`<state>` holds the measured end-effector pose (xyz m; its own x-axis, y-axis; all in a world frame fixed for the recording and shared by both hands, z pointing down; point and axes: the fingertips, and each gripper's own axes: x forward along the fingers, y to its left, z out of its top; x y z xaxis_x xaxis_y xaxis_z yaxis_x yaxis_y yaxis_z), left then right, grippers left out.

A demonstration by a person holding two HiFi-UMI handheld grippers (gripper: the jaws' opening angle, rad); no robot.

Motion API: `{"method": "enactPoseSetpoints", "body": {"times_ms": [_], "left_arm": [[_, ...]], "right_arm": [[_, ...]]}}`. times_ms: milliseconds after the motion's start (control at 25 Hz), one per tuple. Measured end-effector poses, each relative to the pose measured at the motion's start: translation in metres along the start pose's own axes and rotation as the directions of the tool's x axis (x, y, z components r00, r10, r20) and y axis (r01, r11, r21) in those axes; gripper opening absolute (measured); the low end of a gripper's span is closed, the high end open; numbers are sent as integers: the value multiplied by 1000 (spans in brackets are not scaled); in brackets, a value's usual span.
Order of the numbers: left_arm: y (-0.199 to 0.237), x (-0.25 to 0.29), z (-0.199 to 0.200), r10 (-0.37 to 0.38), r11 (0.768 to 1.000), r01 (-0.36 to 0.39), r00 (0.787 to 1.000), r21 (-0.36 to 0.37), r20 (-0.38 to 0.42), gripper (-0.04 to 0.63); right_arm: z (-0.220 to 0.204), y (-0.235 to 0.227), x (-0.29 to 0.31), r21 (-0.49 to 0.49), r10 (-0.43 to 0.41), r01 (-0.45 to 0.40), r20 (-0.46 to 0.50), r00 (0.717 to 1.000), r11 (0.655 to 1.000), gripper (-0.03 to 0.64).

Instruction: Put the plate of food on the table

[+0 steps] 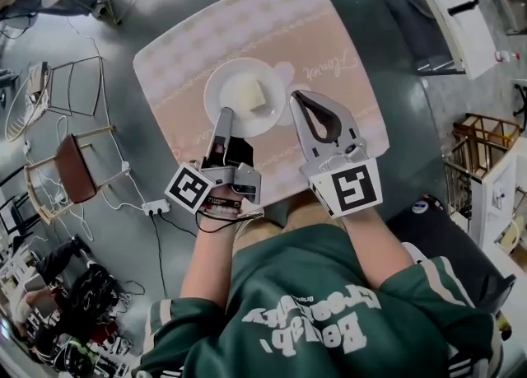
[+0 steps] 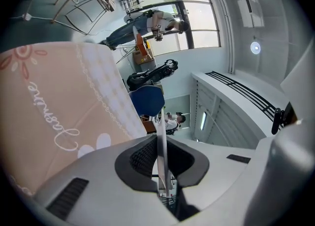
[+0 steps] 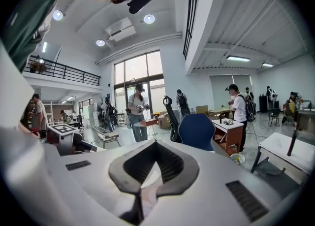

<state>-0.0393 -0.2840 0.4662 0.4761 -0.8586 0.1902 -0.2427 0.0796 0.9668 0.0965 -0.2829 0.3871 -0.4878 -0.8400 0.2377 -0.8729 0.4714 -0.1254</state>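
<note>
"Where things overlapped, what was hidden?"

"The table's [image 1: 177, 63] near edge lay under both tools. The plate's [image 1: 216, 80] near rim was covered by the left gripper [image 1: 224, 118]. Whether the plate rested on the cloth or hung just above it couldn't be told."

"And the food?"

"The food [image 1: 251, 93], a pale block, sat near the plate's middle, over the table's centre. Its kind was unclear."

"The jaws?"

"The left pair was clamped on the plate's rim, seen edge-on as a thin white line. The right gripper [image 1: 297, 100], just beside the plate, had its tips pressed together on nothing."
</note>
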Motion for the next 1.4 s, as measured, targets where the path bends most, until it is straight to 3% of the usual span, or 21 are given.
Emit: {"method": "enactPoseSetpoints", "body": {"times_ms": [360,920,1400], "left_arm": [[47,29,3,74,997,-74,997,-12,8,35],[83,63,-1,109,994,-109,994,-32,5,35],[116,75,-6,207,978,-207,978,-19,-17,37]], "right_arm": [[-27,-22,39,18,20,-19,-53,998,1000,15],[-65,-32,75,32,71,-67,-107,992,997,15],[-85,-43,94,59,88,-80,-133,987,995,15]]}}
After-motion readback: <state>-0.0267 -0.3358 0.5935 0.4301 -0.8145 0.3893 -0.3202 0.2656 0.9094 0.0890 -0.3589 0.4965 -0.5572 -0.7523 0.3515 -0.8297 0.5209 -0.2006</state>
